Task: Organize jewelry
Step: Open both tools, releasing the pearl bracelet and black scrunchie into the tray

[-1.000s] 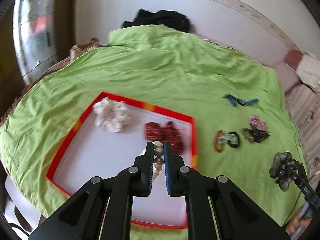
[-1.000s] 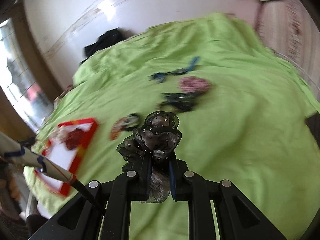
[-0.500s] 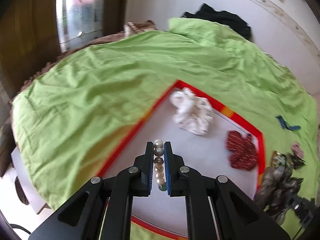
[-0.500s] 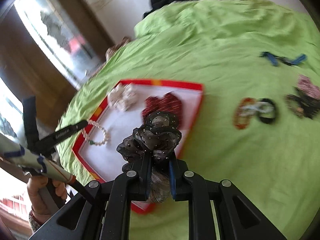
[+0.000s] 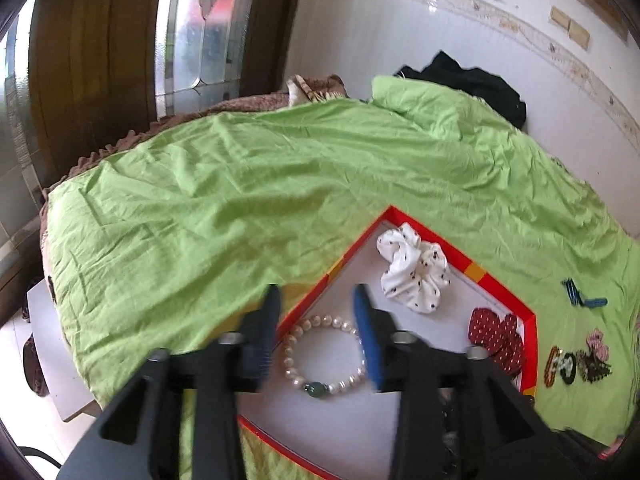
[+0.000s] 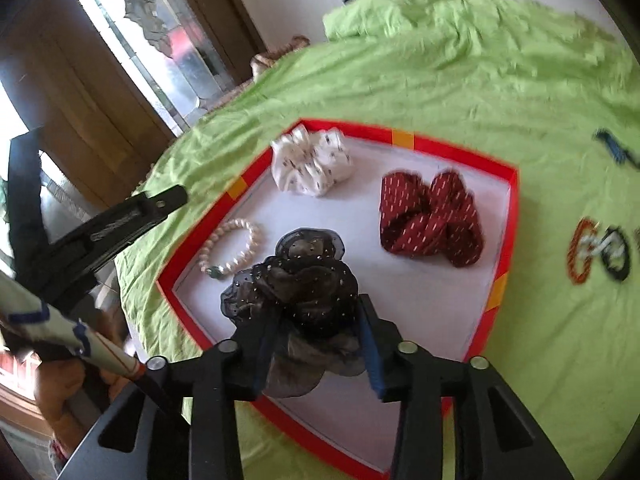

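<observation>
A red-rimmed white tray [image 5: 500,288] [image 6: 513,208] lies on the green bedsheet. In it are a white scrunchie [image 5: 414,274] [image 6: 312,164], a dark red scrunchie [image 5: 496,336] [image 6: 430,214] and a pearl bracelet [image 5: 324,354] [image 6: 234,250]. My left gripper [image 5: 316,320] is open, its fingers on either side of the bracelet, which lies loose on the tray. My right gripper [image 6: 316,332] has its jaws spread wide over the tray, with a black sheer scrunchie [image 6: 296,280] between them.
More pieces lie on the sheet right of the tray: an orange and black bracelet pair [image 5: 560,364] [image 6: 600,250], a pink and dark cluster [image 5: 596,356] and a blue clip [image 5: 580,298] [image 6: 616,150]. Black cloth [image 5: 468,80] lies at the bed's far side. A window stands at the left.
My left gripper has opened and let the pearl bracelet down onto the tray. My right gripper has carried the black scrunchie over the tray and its jaws have spread.
</observation>
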`<move>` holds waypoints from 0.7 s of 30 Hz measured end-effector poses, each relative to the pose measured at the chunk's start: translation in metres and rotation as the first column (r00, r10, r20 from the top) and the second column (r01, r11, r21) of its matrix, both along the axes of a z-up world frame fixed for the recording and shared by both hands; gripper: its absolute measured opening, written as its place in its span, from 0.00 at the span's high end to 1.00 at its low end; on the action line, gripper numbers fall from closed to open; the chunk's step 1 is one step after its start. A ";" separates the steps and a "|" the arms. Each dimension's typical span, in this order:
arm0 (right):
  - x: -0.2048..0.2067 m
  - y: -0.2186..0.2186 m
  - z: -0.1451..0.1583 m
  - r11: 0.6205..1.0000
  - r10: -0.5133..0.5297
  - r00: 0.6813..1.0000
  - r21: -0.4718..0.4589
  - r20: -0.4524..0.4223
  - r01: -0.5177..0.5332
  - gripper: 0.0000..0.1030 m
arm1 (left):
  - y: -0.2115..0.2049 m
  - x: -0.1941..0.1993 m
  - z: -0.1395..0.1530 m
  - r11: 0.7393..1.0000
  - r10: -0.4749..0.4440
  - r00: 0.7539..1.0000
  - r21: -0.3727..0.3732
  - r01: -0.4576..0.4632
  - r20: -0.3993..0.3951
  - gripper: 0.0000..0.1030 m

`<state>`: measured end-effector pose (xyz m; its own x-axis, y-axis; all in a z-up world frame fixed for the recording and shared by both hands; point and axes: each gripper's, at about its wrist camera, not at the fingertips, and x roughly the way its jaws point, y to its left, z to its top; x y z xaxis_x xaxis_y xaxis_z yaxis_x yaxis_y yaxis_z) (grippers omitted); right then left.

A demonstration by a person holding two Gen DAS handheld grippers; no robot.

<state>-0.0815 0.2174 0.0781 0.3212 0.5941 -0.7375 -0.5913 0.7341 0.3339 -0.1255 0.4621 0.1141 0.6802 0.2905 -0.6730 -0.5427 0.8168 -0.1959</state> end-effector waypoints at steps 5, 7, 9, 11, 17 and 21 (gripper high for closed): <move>-0.009 -0.032 0.022 0.999 -0.049 0.996 0.015 0.073 0.048 0.47 | -0.011 0.000 0.002 1.000 -0.015 1.000 0.026 0.015 -0.002 0.61; -0.010 -0.051 0.026 0.996 -0.084 0.994 0.019 0.077 0.082 0.47 | -0.019 0.001 0.003 0.999 -0.025 1.000 0.039 0.026 -0.004 0.61; -0.013 -0.071 0.028 0.993 -0.114 0.990 0.020 0.082 0.113 0.47 | -0.028 0.000 0.005 0.997 -0.036 0.999 0.061 0.036 0.000 0.61; -0.017 -0.093 0.029 0.989 -0.146 0.984 0.008 0.097 0.146 0.47 | -0.039 -0.001 0.008 0.995 -0.052 0.999 0.087 0.051 0.006 0.60; -0.034 -0.178 0.037 0.953 -0.294 0.945 -0.033 0.141 0.301 0.47 | -0.080 -0.002 0.010 0.973 -0.129 0.992 0.194 0.126 0.000 0.57; -0.051 -0.251 0.047 0.902 -0.417 0.894 -0.048 0.164 0.429 0.46 | -0.112 -0.003 0.008 0.947 -0.188 0.982 0.265 0.184 -0.010 0.55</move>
<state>-0.1321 -0.0332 0.1250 0.6363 0.3183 -0.7027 -0.2562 0.9464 0.1967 -0.1288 0.3500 0.1221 0.7484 0.3239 -0.5787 -0.3752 0.9263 0.0333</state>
